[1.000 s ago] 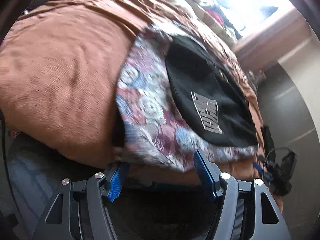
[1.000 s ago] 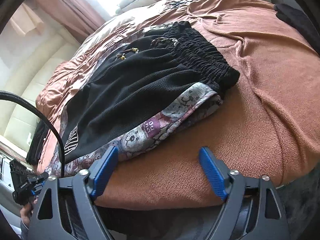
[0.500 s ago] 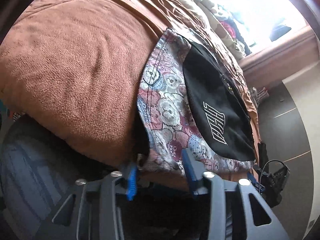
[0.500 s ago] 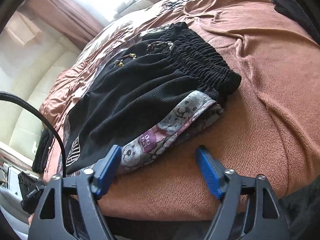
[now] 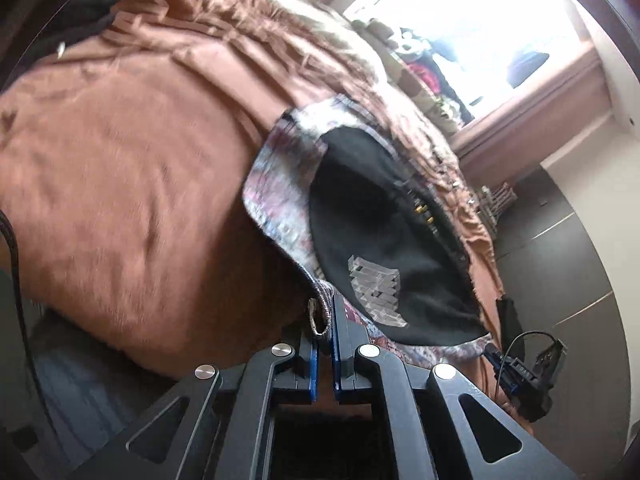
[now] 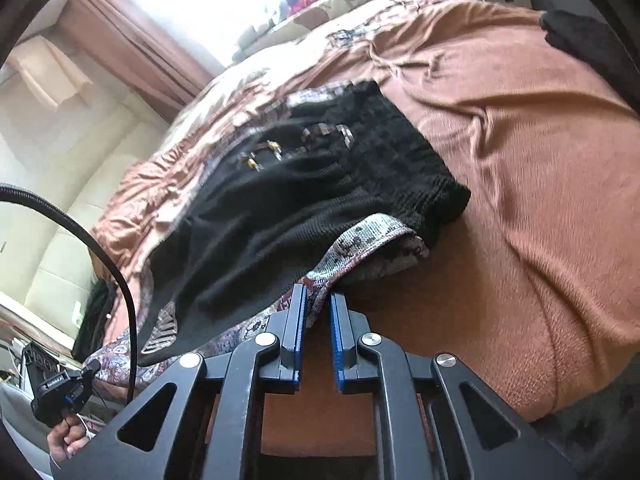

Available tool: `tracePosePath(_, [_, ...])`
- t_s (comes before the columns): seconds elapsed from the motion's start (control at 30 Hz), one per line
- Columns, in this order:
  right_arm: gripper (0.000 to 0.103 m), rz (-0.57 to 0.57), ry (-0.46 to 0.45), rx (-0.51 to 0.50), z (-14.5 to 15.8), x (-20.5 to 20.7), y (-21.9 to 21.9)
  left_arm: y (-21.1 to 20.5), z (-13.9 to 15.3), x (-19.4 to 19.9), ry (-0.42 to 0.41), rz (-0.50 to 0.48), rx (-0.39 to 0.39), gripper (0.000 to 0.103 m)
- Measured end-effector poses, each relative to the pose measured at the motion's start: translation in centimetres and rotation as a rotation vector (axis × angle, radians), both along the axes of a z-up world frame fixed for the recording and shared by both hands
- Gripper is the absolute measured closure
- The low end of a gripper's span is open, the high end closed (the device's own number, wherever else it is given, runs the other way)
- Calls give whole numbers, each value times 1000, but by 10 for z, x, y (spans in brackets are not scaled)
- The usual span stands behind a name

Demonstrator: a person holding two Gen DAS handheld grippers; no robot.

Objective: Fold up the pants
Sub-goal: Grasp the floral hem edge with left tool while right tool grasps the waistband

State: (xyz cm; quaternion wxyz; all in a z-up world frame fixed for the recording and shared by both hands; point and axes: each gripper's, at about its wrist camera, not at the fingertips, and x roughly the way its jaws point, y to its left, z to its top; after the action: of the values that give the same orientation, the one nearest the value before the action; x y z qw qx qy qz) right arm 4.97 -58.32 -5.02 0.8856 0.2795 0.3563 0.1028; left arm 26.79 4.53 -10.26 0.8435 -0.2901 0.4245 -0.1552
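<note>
Left gripper [image 5: 325,312]: jaws closed on the near hem corner of the pants [image 5: 384,236], a thin pinch of patterned cloth and a loop of thread between the pads. Right gripper [image 6: 318,308]: jaws closed on the patterned near edge of the same pants [image 6: 288,208], nearer the waistband [image 6: 404,160].

Pants lie flat on the brown blanket [image 5: 120,184], along the bed's near edge; black panels up, patterned side strip toward the tongs.

Risks, as judged:
- Both pinches look shallow, at the very edge. A quick lift could pull the cloth out of one pad, and the fold would go crooked.
- Either pinch may hold only the upper layer; the lower would then stay down and the pants open rather than fold.
- Blanket is fuzzy and rumpled; it may drag on the cloth or lift with it.
- Drawstring tips [image 6: 264,152] lie loose on top and could be trapped in the fold.

Around: black cable [image 6: 100,256] arcs at left of the right view, close to the leg end. Dark garment [image 6: 588,44] at far right, well apart. Curtain [image 6: 132,52] and bright window far.
</note>
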Motion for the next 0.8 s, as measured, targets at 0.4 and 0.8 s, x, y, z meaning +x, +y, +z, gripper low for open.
tracePosePath(0.4, [98, -55, 35, 21, 14, -1, -15, -18, 43, 34, -104, -52, -20, 98])
tracePosePath(0.8, [43, -102, 113, 180, -23, 12, -26, -21, 62, 55, -138, -72, -17, 98])
